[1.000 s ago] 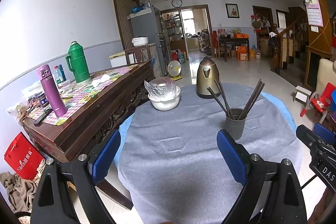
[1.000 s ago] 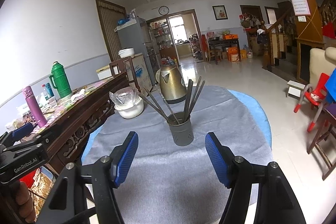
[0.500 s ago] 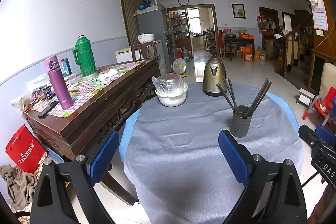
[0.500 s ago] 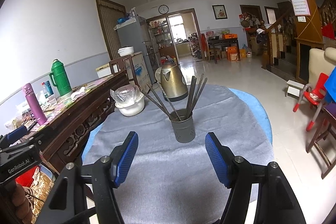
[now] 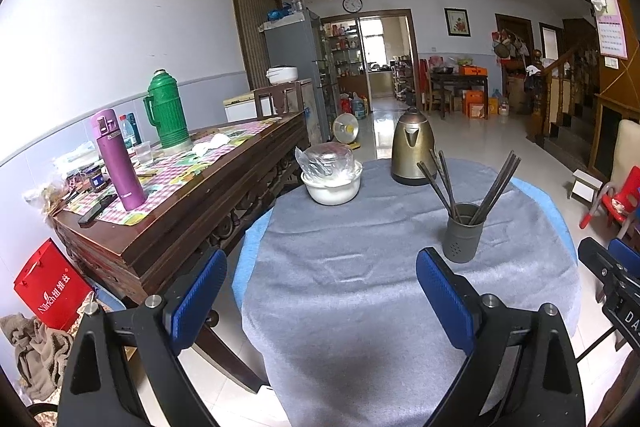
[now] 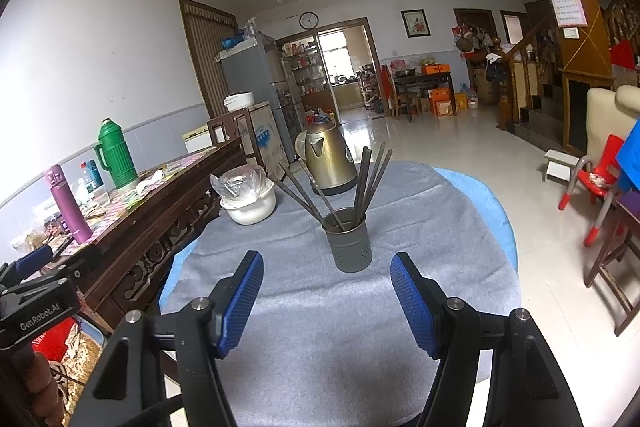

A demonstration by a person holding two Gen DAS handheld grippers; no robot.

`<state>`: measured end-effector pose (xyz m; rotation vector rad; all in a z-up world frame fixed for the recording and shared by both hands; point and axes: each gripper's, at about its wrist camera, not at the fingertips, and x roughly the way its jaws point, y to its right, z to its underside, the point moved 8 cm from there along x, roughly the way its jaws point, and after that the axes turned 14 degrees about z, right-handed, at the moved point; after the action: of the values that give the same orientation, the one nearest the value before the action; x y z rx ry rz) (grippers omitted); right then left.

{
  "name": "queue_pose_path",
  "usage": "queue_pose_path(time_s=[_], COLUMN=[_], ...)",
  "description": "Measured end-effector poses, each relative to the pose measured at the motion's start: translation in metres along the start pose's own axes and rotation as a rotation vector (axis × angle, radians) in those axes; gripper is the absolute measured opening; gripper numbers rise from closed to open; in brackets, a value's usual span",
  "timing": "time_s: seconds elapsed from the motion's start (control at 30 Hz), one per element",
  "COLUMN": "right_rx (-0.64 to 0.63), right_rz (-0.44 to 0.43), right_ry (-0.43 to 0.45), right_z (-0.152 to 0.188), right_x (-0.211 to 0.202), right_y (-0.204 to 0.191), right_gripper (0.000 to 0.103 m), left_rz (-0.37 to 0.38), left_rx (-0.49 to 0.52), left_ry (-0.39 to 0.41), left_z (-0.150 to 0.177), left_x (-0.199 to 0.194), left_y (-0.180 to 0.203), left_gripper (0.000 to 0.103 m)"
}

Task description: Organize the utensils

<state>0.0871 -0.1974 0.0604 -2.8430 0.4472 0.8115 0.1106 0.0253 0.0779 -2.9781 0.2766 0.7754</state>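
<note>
Round table [image 6: 400, 327] is draped in grey cloth; tiled floor lies beyond. Chopstick holder [image 6: 348, 245] is seen at 12 o'clock of right gripper [image 6: 326, 301], kettle [image 6: 330, 167] behind. Left gripper [image 5: 320, 297] and right are spread wide, empty.

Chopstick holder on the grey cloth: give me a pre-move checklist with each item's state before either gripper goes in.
1. Chopstick holder upright on the grey cloth: ok.
2. Chopsticks all in the holder, none loose on the cloth: ok.
3. Right gripper open, nothing between its fingers: ok.
4. Left gripper open and empty: ok.
5. Cloth between right gripper and holder free of objects: ok.
6. Kettle and covered white bowl apart from the holder: ok; gap behind the holder cannot tell.
</note>
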Motion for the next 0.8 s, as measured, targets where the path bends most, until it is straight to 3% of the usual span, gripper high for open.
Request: queue_pose_path(time_s=[0.8], right_rx=[-0.033], right_rz=[0.046], right_ry=[0.062], right_z=[-0.007], right_x=[-0.012], right_y=[-0.009], right_gripper=[0.071], left_rz=[-0.005], left_rx=[-0.013], left_ry=[0.000], left_z=[-0.004], left_x=[-0.001], left_y=[-0.008], left_gripper=[0.096])
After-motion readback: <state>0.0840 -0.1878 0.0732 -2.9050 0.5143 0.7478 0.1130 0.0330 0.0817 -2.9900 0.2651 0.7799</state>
